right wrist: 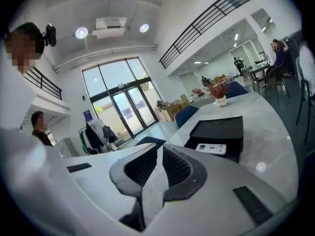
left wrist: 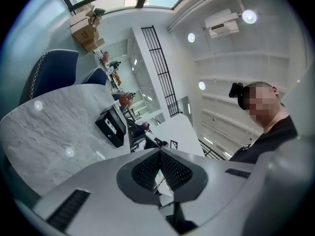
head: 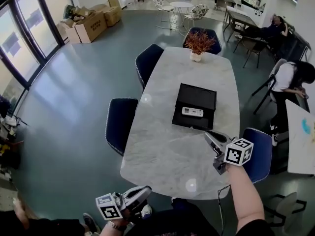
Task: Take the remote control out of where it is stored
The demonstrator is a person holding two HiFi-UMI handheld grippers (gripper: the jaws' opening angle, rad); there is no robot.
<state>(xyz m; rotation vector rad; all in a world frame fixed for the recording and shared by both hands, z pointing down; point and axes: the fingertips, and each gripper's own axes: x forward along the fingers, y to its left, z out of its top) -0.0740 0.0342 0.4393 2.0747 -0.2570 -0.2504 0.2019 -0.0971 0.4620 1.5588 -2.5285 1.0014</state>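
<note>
The remote control (head: 192, 112) lies in the open black box (head: 197, 96) on the bench (head: 162, 151), at the centre of the frame, so we have not taken it out yet. Our right hand-held gripper (head: 207, 134), just below the box, and our left hand-held gripper (head: 145, 190), at the bottom edge, both have their jaws together and empty.

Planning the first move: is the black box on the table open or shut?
Open: the black box has its lid swung back, and the white remote lies exposed inside.

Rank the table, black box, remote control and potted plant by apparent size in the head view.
1. table
2. black box
3. potted plant
4. remote control
The plant stands farthest off, yet still looks bigger than the remote.
</note>
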